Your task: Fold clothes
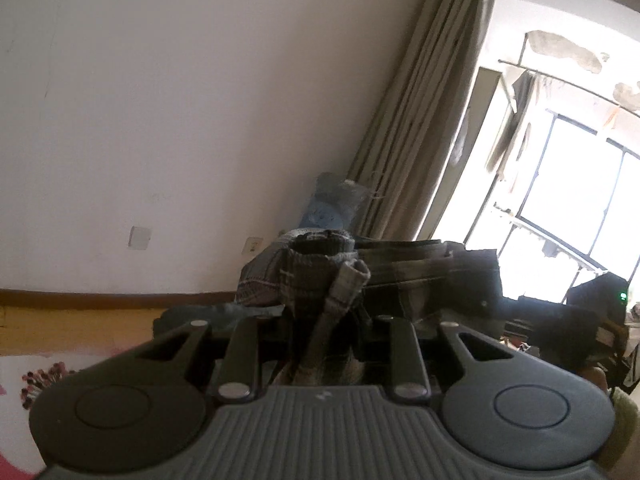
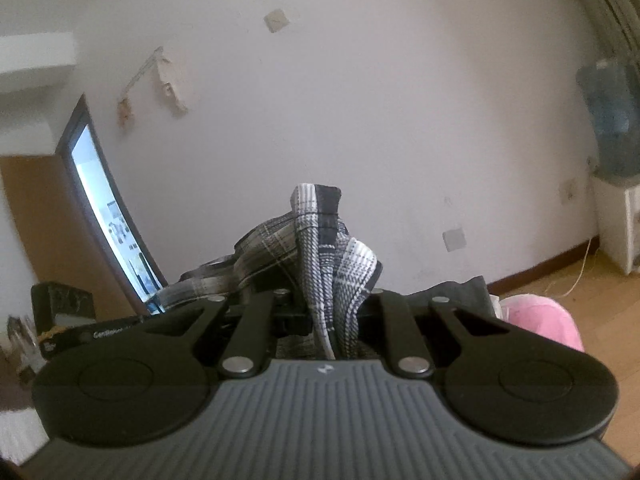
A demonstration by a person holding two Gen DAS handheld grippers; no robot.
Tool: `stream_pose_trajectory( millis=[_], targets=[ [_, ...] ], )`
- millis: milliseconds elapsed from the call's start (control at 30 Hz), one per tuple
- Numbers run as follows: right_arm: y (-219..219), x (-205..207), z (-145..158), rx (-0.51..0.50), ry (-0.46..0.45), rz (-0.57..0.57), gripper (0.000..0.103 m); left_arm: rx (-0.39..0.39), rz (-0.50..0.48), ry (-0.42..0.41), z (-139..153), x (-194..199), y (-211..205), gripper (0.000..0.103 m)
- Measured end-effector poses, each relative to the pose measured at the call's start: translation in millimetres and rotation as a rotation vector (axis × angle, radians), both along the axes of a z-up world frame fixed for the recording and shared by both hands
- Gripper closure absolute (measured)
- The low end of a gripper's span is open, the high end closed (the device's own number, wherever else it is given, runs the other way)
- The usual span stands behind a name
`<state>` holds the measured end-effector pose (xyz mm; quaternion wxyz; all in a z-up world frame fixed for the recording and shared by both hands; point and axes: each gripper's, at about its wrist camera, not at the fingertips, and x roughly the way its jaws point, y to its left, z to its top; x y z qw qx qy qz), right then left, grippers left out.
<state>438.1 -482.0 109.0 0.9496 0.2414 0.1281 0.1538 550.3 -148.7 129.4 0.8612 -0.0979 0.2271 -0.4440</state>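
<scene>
L gripper (image 1: 326, 332) pinching bunched plaid garment (image 1: 320, 280), R gripper (image 2: 336, 320) clamped on another part of plaid cloth (image 2: 320, 248). Both aimed near level at wall (image 1: 180, 100), fabric up off any surface, prob to let it hang and spread before first fold.

The wooden floor (image 2: 560, 292) runs along a brown skirting board (image 2: 548, 266) below the white wall. A pink bundle (image 2: 540, 320) lies on it, and a pale cord (image 2: 580, 276) trails across the boards near the wall.
</scene>
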Motion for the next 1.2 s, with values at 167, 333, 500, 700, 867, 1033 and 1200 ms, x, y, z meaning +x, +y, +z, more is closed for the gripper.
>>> stream_pose_trajectory(
  millis=[167, 333, 500, 700, 867, 1033, 1200],
  targets=[
    [-18.0, 47.1, -21.3, 0.080, 0.056, 0.045, 0.092, 0.014, 0.010, 0.046, -14.1, 31.3, -8.3, 0.078],
    [-32.9, 97.4, -50.0, 0.096, 0.155, 0.074, 0.091, 0.019, 0.049, 0.170, -46.8, 79.8, -18.3, 0.078],
    [-32.3, 148.5, -72.8, 0.061, 0.227, 0.089, 0.091, 0.017, 0.090, 0.269, -74.9, 130.1, -25.1, 0.078],
    [-34.8, 199.6, -106.4, 0.054, 0.312, 0.072, 0.086, 0.005, 0.109, 0.457, -134.9, 193.5, -28.2, 0.052],
    [-55.8, 212.0, -135.3, 0.187, 0.360, -0.043, 0.058, -0.172, 0.173, 0.582, -165.1, 203.1, -3.0, 0.040],
    [-65.1, 181.1, -107.7, 0.106, 0.256, -0.162, 0.057, -0.185, 0.279, 0.453, -141.7, 183.8, 11.1, 0.040],
    [-7.3, 157.3, -74.4, -0.165, 0.152, 0.000, 0.081, -0.115, 0.205, 0.166, -97.7, 145.5, -8.5, 0.040]
  ],
)
